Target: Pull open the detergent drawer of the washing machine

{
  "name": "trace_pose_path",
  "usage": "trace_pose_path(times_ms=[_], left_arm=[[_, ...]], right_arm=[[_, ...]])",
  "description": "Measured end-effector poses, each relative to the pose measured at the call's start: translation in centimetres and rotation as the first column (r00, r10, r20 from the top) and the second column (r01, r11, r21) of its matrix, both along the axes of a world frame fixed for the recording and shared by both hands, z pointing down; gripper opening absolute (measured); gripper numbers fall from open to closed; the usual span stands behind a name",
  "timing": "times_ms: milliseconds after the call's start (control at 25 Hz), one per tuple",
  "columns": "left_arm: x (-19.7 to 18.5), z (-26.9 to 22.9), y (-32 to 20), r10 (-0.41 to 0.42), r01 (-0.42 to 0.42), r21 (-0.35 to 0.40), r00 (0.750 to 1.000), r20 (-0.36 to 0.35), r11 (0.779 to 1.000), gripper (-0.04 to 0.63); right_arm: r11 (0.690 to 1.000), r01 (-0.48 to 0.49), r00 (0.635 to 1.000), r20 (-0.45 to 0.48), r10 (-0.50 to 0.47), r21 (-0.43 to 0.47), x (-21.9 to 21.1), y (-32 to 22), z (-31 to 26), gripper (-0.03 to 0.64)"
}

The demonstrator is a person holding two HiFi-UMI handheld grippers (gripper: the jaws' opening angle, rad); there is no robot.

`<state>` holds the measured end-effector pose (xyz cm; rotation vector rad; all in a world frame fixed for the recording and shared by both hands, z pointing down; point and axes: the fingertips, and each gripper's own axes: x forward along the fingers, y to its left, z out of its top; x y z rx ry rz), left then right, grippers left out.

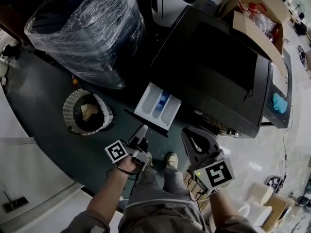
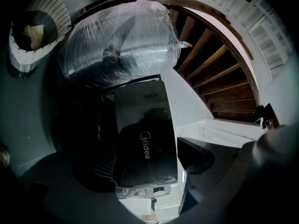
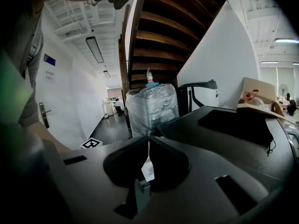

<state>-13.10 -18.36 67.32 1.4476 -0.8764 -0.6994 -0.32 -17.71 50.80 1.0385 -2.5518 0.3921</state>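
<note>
The black washing machine [image 1: 214, 76] stands in front of me. Its white detergent drawer [image 1: 158, 106] sticks out of the front, and its blue compartments show. My left gripper [image 1: 140, 133] hovers just below the drawer's front edge without touching it. In the left gripper view, the left gripper [image 2: 145, 164] is open, and the machine's glossy front panel [image 2: 145, 139] shows in the gap. My right gripper [image 1: 193, 141] hangs to the drawer's right, near the machine's front. In the right gripper view, its jaws [image 3: 149, 141] are shut with nothing between them.
A bulky item wrapped in clear plastic [image 1: 92, 28] stands left of the machine. A round white slatted basket [image 1: 85, 111] sits on the dark floor beside the drawer. An open cardboard box [image 1: 257, 18] rests behind the machine. Wooden stairs [image 2: 219, 69] rise overhead.
</note>
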Motion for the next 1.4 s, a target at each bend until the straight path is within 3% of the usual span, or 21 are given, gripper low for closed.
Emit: trace_pose_path(times_ms=[160,240,360,720,1000,1080,1240,1400], left_arm=[[-0.4,-0.7,0.7,0.053,-0.051,-0.028,0.997,0.058,0.998,0.413],[-0.9,-1.5,0.9,0.093,-0.090,-0.022,0.985,0.145,0.996,0.360],[-2.2,-3.4,0.7,0.117,-0.128,0.017,0.948,0.296,0.992,0.304],[-4.0,-13.7,-1.2,0.055,-0.149,0.162,0.878,0.476,0.975,0.133],[-4.3,-22.9,-2.2,-0.033,-0.169,0.298,0.821,0.570,0.939,0.055],[-4.1,-25.3,-2.2,-0.056,-0.191,0.329,0.787,0.614,0.925,0.052],[-3.6,-30.1,-2.0,-0.124,-0.245,0.396,0.696,0.707,0.885,0.040],[-3.0,-34.7,-1.3,-0.195,-0.298,0.451,0.610,0.768,0.841,0.030]], right_arm=[[1.000,-0.004,1.000,0.015,0.004,0.015,-0.3,-0.3,-1.4,0.031],[1.000,-0.005,1.000,0.018,0.004,0.025,-0.4,-0.6,-2.3,0.032],[0.999,-0.005,1.000,0.022,0.004,0.046,-0.4,-1.0,-4.1,0.032],[0.990,0.004,0.999,0.032,-0.009,0.139,0.2,-1.4,-10.9,0.032],[0.976,0.014,0.999,0.046,-0.025,0.215,0.9,-0.8,-16.1,0.032],[0.971,0.012,0.997,0.065,-0.029,0.239,0.9,-0.5,-17.8,0.032],[0.956,0.007,0.996,0.086,-0.034,0.292,1.0,-0.1,-20.6,0.032],[0.928,-0.091,0.983,0.184,0.024,0.362,1.8,0.4,-24.7,0.032]])
